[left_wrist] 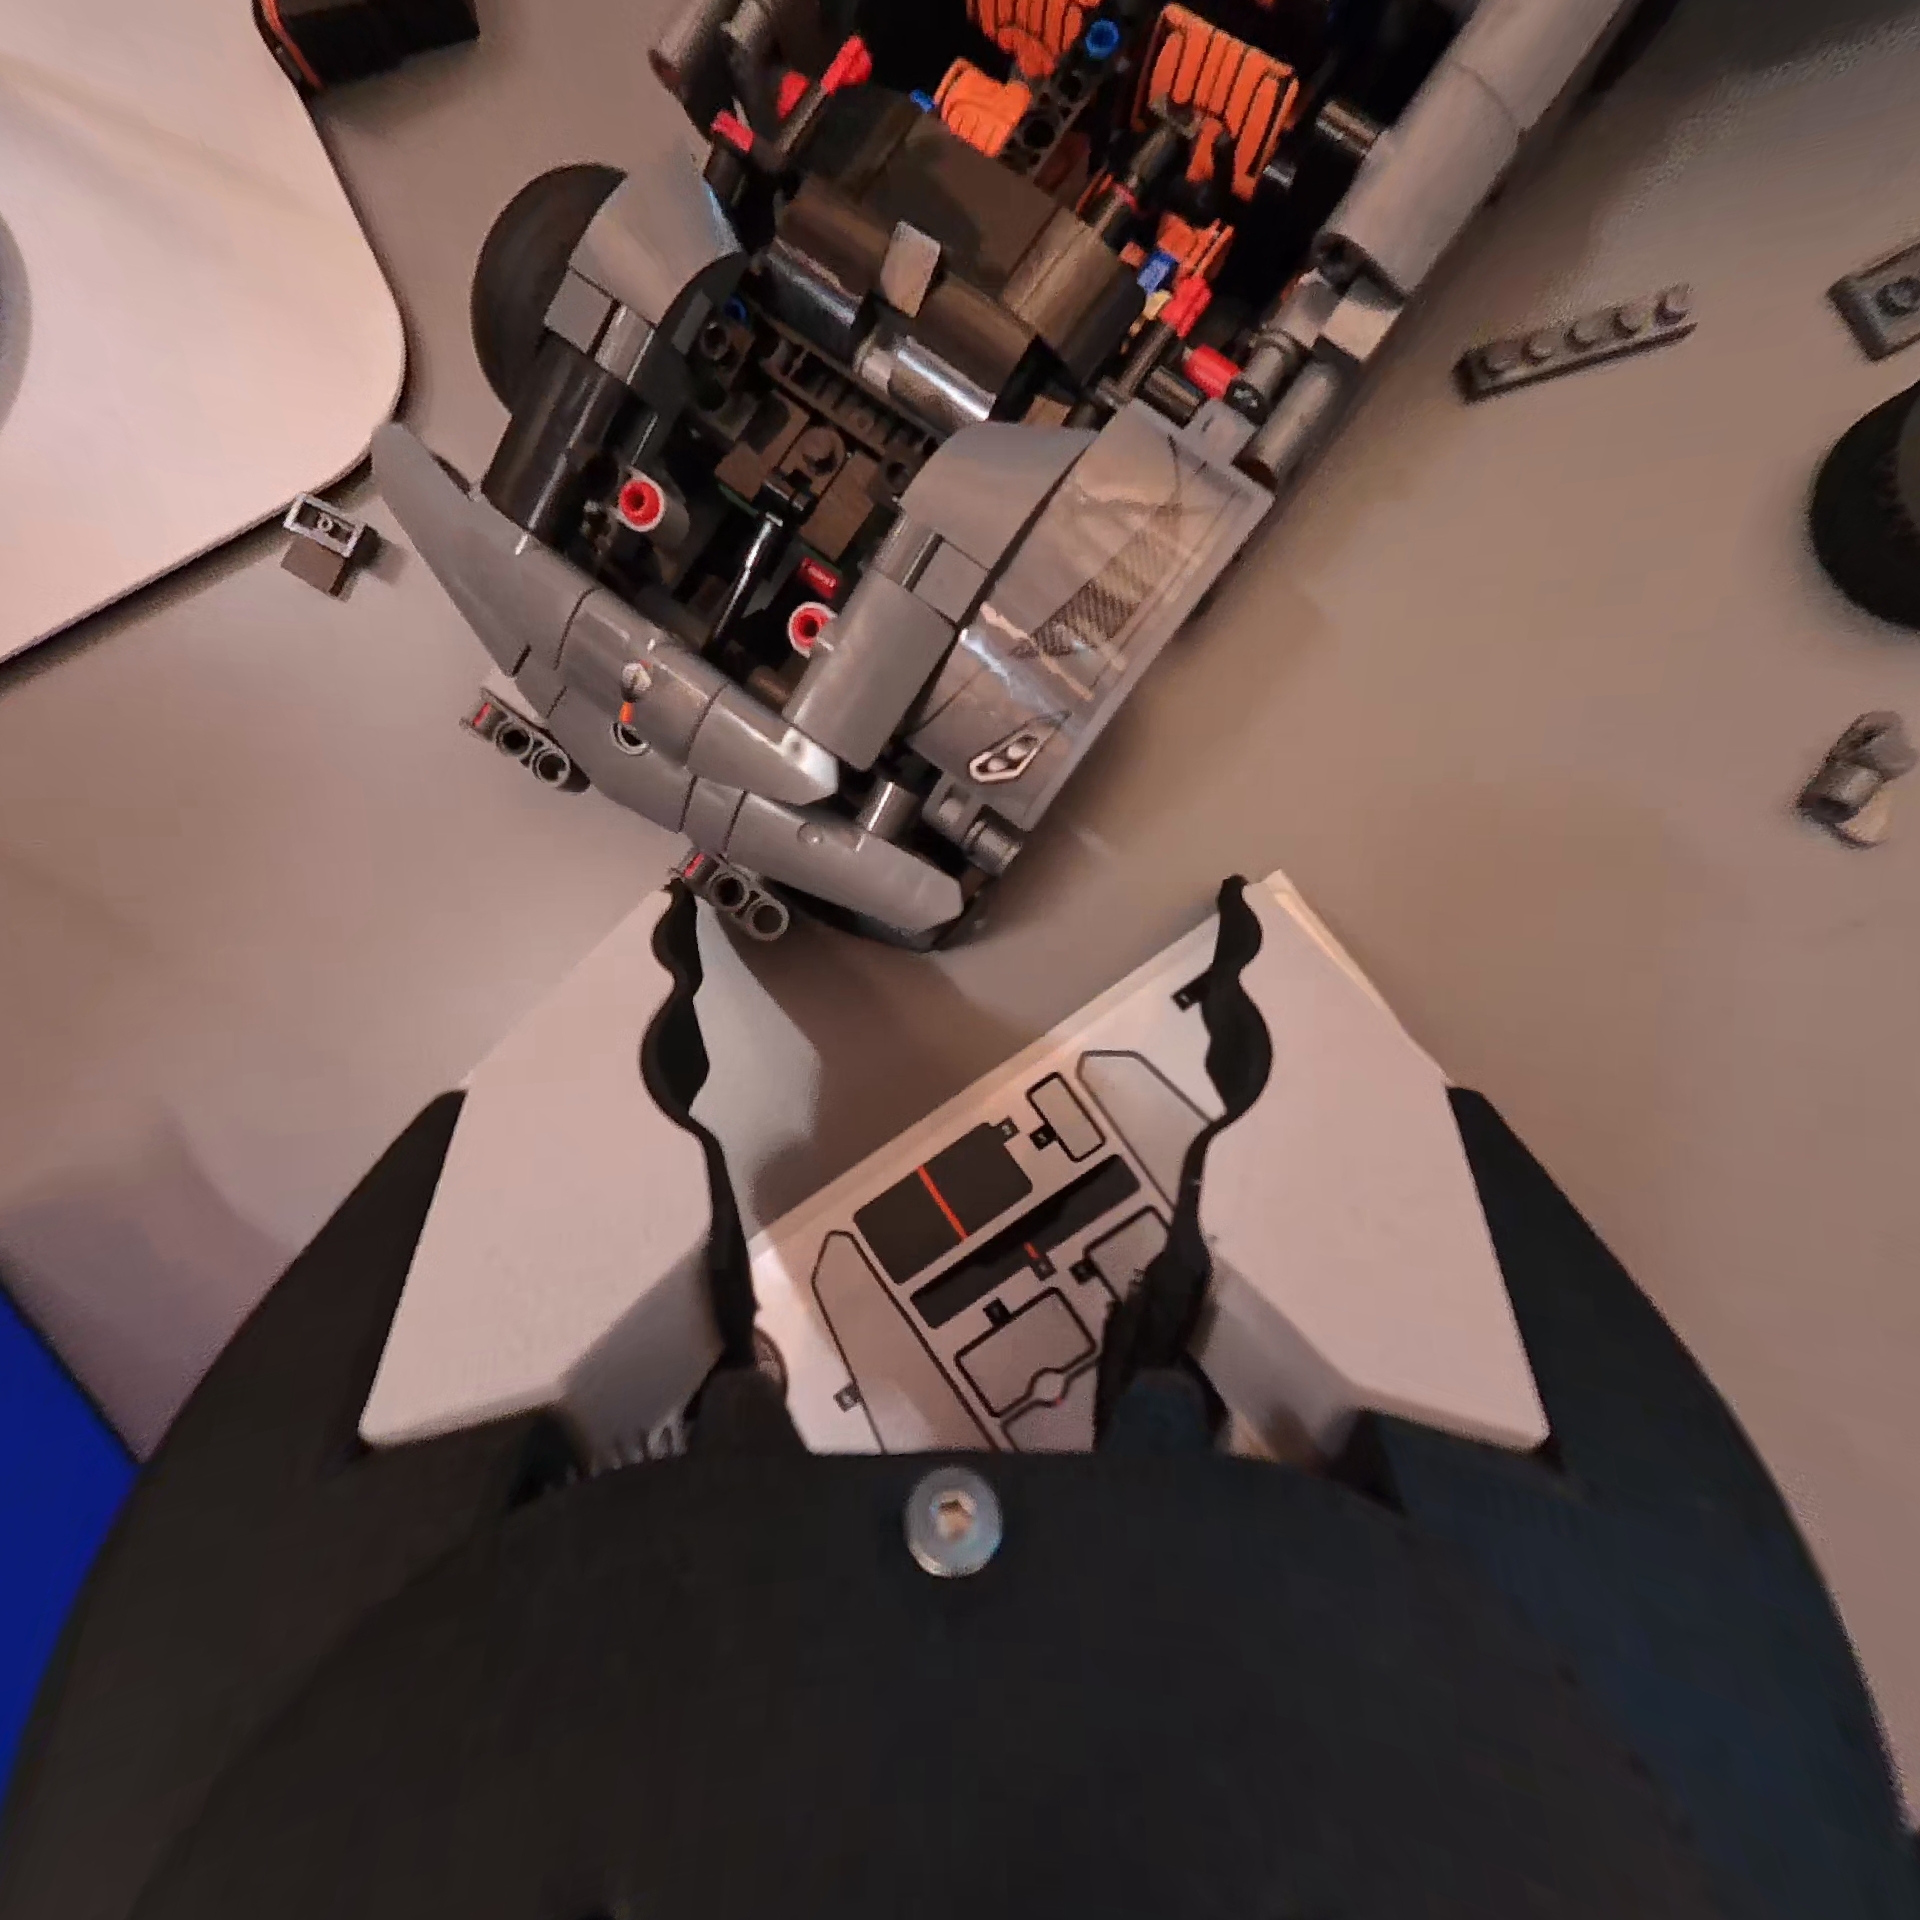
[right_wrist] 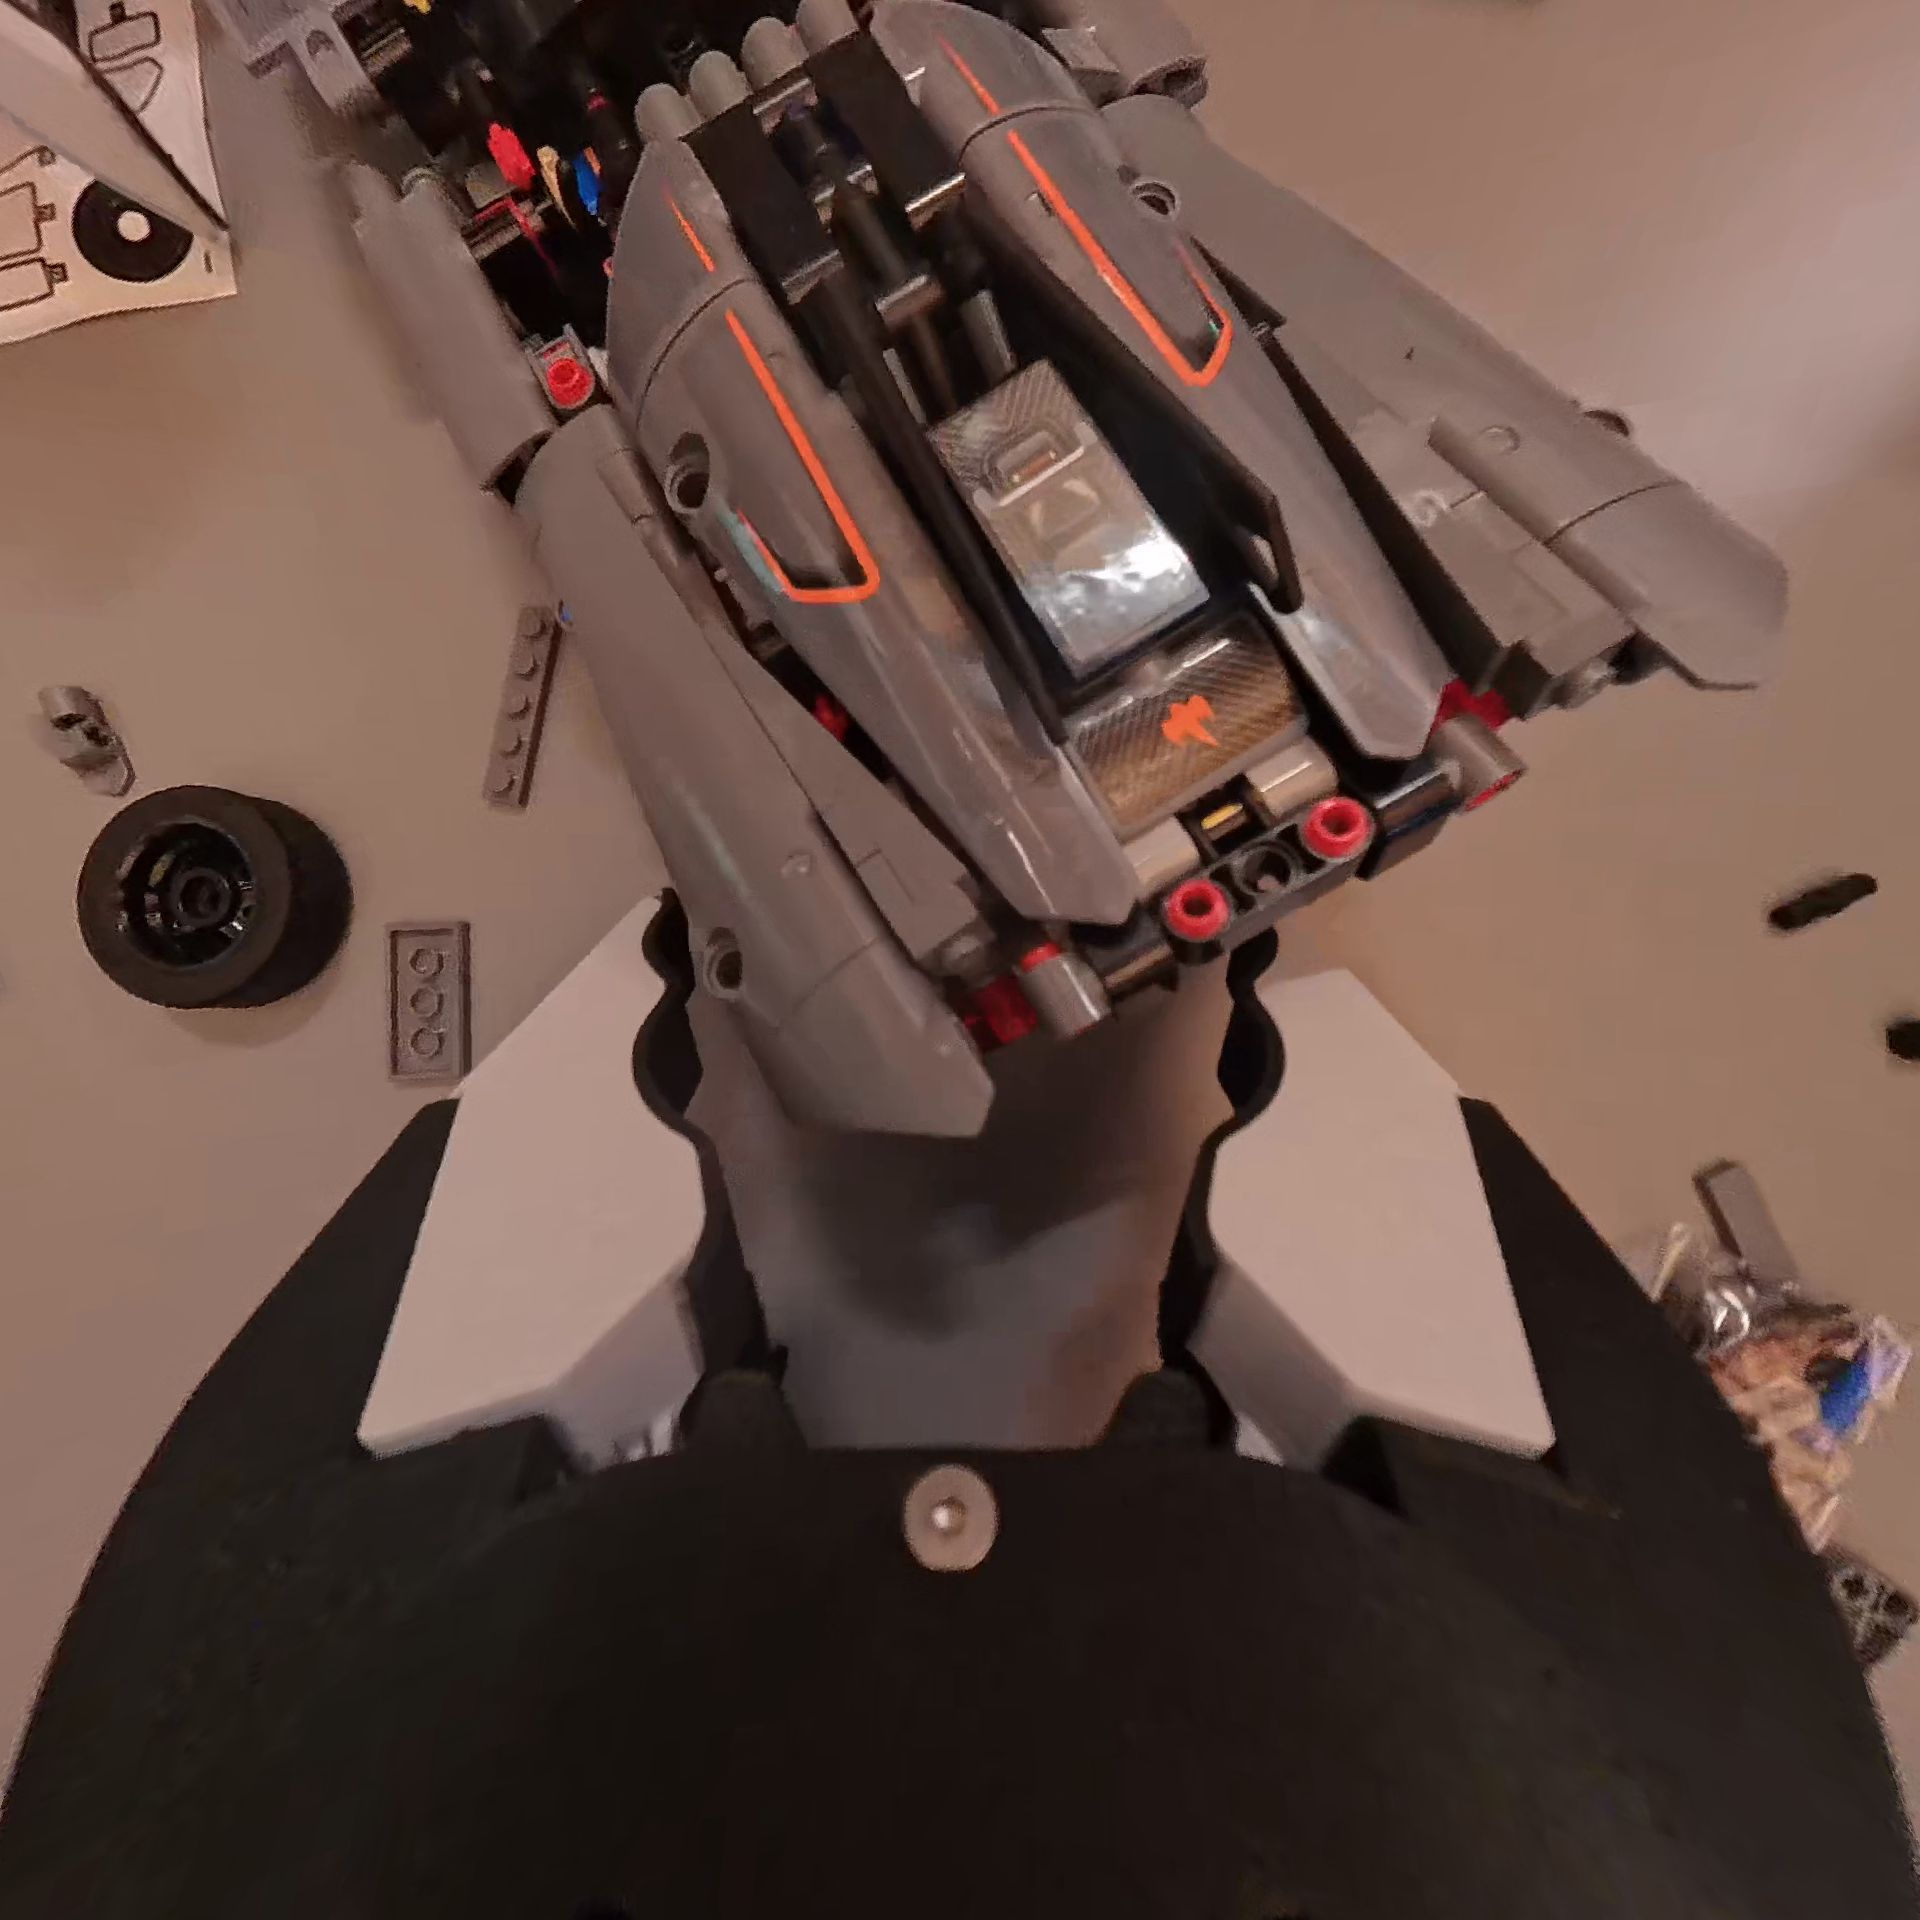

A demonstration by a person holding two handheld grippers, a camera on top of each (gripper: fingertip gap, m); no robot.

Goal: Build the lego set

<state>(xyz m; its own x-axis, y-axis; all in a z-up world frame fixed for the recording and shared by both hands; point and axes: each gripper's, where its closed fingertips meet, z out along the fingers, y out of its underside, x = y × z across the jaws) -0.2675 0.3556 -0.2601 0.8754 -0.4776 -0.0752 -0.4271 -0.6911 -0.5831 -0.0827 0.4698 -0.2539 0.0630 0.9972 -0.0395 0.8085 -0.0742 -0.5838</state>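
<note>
With the half-built grey car model (right_wrist: 1039, 540) resting on the surface, both the left gripper (left_wrist: 951, 904) and right gripper (right_wrist: 956, 951) hover with jaws apart and empty, seemingly between steps; next comes choosing a loose piece, perhaps the wheel (right_wrist: 213, 896).

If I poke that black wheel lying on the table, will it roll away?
Probably not. The wheel lies flat on its side on the table, so a poke would likely just slide it. Its tyre looks rubbery, so it may grip and stop soon. Stood on edge, it would likely roll.
</note>
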